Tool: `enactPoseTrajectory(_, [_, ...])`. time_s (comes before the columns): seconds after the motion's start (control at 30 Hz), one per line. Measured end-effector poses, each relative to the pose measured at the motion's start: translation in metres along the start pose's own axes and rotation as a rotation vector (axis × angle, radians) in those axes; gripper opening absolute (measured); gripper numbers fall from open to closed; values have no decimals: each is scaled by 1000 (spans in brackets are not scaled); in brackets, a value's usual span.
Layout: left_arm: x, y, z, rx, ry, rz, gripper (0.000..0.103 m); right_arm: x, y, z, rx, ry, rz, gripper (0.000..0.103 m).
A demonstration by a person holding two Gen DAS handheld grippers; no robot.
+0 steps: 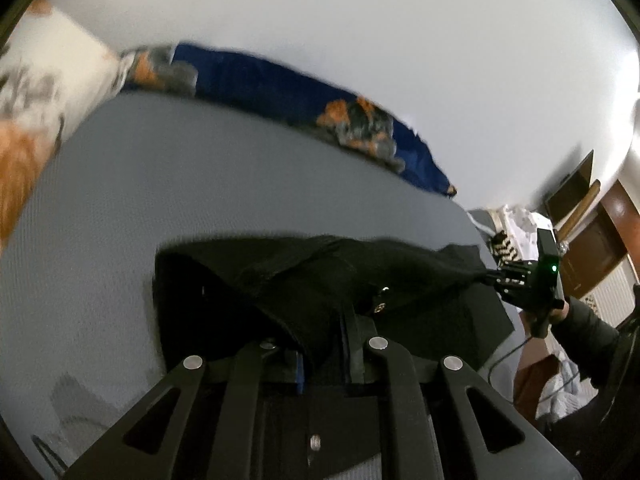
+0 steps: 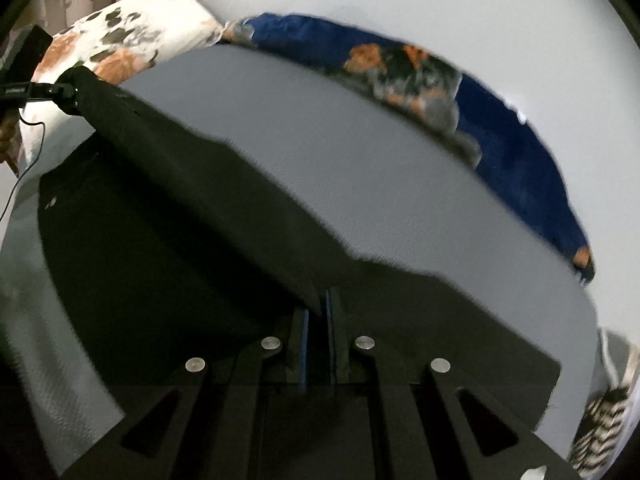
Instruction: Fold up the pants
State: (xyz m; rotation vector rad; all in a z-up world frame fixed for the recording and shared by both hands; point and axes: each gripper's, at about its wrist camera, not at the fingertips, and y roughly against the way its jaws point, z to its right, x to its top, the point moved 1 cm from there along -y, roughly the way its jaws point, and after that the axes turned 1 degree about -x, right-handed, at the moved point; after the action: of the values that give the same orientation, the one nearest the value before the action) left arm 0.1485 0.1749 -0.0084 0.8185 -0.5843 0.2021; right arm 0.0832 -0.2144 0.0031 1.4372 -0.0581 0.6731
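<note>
Black pants [image 1: 280, 280] lie partly lifted over a grey bed sheet [image 1: 200, 180]. In the left wrist view my left gripper [image 1: 328, 344] is shut on a fold of the black cloth, which drapes over its fingertips. Far to the right, my right gripper [image 1: 490, 278] pinches the opposite end of the same raised edge. In the right wrist view the right gripper [image 2: 319, 304] is shut on the pants [image 2: 180, 240], with cloth between its blue pads. A taut band of fabric runs from there up to the left gripper [image 2: 66, 92] at the upper left.
A blue flowered blanket [image 2: 520, 160] lies along the bed's far edge against a white wall. A flowered pillow [image 2: 132, 40] sits at the far left. A zebra-patterned item [image 2: 600, 420] and wooden furniture [image 1: 600, 240] stand off the bed's right side. A person's dark sleeve [image 1: 584, 328] shows.
</note>
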Motion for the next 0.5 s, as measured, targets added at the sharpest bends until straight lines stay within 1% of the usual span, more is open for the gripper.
enactPoseTrajectory(0.07, [-18, -2, -3, 14, -3, -25, 13, -14, -6, -8, 26, -37, -23, 5])
enactPoseTrajectory(0.23, [-46, -14, -17, 36, 19, -99, 14, -30, -13, -17, 52, -72, -46, 5])
enactPoseTrajectory(0.4, [-59, -23, -18, 63, 1, -153, 15, -43, -15, -27, 76, -71, -77, 5])
enactPoseTrajectory(0.5, [-63, -28, -20, 89, 8, -193, 18, -48, -24, -33, 66, -63, -100, 5])
